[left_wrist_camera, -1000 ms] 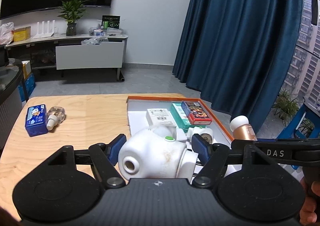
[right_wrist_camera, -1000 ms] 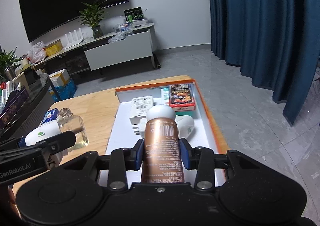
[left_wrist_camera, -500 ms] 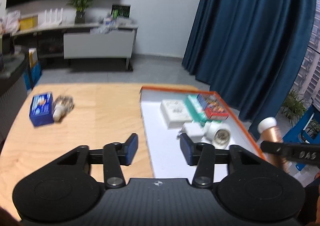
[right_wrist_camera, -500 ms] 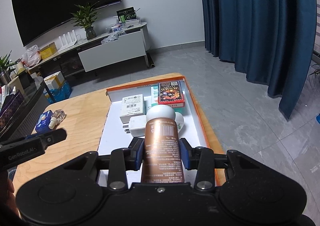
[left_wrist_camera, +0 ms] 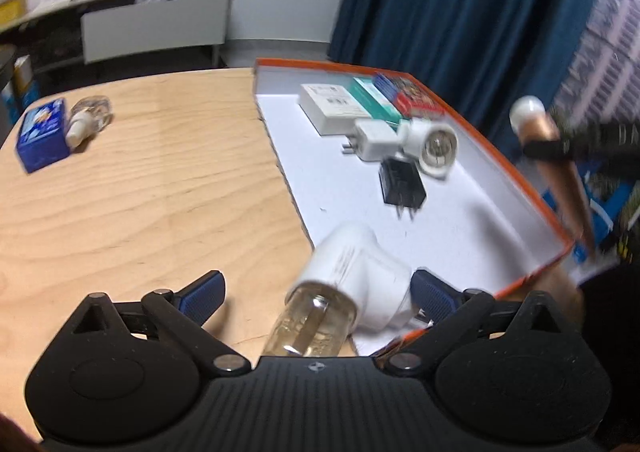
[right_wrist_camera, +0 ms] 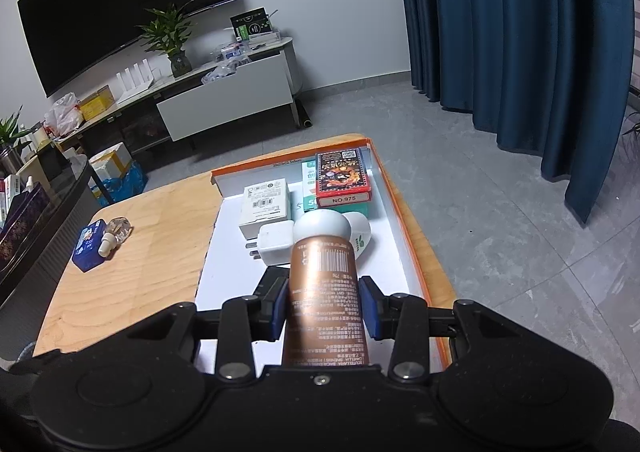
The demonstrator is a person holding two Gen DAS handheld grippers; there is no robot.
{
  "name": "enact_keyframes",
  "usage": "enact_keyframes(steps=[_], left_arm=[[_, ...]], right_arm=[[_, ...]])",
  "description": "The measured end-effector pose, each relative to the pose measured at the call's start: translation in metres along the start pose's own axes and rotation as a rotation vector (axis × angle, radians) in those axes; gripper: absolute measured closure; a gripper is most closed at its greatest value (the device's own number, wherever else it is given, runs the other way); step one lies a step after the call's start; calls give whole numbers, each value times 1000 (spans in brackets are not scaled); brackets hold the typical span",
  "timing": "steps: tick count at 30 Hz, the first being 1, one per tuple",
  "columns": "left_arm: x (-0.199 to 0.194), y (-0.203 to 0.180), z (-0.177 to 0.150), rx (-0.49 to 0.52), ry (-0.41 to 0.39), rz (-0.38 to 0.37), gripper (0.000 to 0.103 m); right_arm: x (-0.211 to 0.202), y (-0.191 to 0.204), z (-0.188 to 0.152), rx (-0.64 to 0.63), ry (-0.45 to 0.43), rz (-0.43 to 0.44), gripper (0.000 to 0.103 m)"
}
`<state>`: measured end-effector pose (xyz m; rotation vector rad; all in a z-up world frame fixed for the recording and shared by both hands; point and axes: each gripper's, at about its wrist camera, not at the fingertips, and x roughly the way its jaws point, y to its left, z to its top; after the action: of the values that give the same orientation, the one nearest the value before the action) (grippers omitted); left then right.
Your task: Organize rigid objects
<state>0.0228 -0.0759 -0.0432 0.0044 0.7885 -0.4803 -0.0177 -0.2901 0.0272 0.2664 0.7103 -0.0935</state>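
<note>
My left gripper (left_wrist_camera: 316, 288) is open; a white plug-in device with a clear bottle (left_wrist_camera: 344, 292) lies loose between its fingers, across the near edge of the orange-rimmed white tray (left_wrist_camera: 472, 228). My right gripper (right_wrist_camera: 323, 306) is shut on a copper tube with a white cap (right_wrist_camera: 324, 284), held above the tray (right_wrist_camera: 394, 212); the tube also shows at the right of the left wrist view (left_wrist_camera: 548, 156). The tray holds a white box (right_wrist_camera: 265, 204), a red card box (right_wrist_camera: 344, 180), a white charger (right_wrist_camera: 274, 242) and a black adapter (left_wrist_camera: 402, 182).
A blue box (left_wrist_camera: 40, 136) and a small clear bottle (left_wrist_camera: 86, 118) lie at the far left of the wooden table (left_wrist_camera: 160, 180). Blue curtains (right_wrist_camera: 520, 32) hang to the right, beyond the table edge. A TV cabinet (right_wrist_camera: 224, 100) stands far behind.
My left gripper opened and let go of the white plug-in device, which now lies at the tray's near edge. The right gripper rose and drew back a little, still holding the copper tube.
</note>
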Motion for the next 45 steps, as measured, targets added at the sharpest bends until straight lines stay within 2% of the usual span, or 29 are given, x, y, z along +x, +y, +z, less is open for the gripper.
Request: enact_keyframes(steps=[3,5,6,9,11,13,14,15,17,21,26,33,45], left_arm=[[-2,7,-3,17,-38,1,0],[-4,18,0,-14,-61,55,5],[-2,24,1,-41,-46,68,6],[-1,32,0,-105,3,-7,6],[-4,21,-5,-36,8,-13,6],[-5,16,-10,0,-7,32,7],[-1,18,-9,-11,10,47,23],[0,20,-9,-11,7,63,28],[1,19,-6,21,16,95,44],[-1,19,-7,11,12,134,45],[-16,20,10,-44,-67,120,45],[-37,-19,48,-18,-175,92,45],[-25,-67,73,-10,-172,71,45]], right_arm=[[0,-1,1,5,-3,-4,56],[0,-3,1,9,-3,-7,56],[1,-3,1,9,-2,-8,56],[3,-4,1,11,3,0,56],[5,-4,1,11,9,4,56],[7,-3,1,7,12,4,56],[7,-3,1,6,13,3,56],[8,-3,1,6,15,4,56],[8,-2,2,6,16,8,56],[9,-1,2,4,16,8,56],[9,-1,3,2,15,10,56],[2,3,7,-24,-6,16,56],[-10,-5,8,-46,-40,-14,56]])
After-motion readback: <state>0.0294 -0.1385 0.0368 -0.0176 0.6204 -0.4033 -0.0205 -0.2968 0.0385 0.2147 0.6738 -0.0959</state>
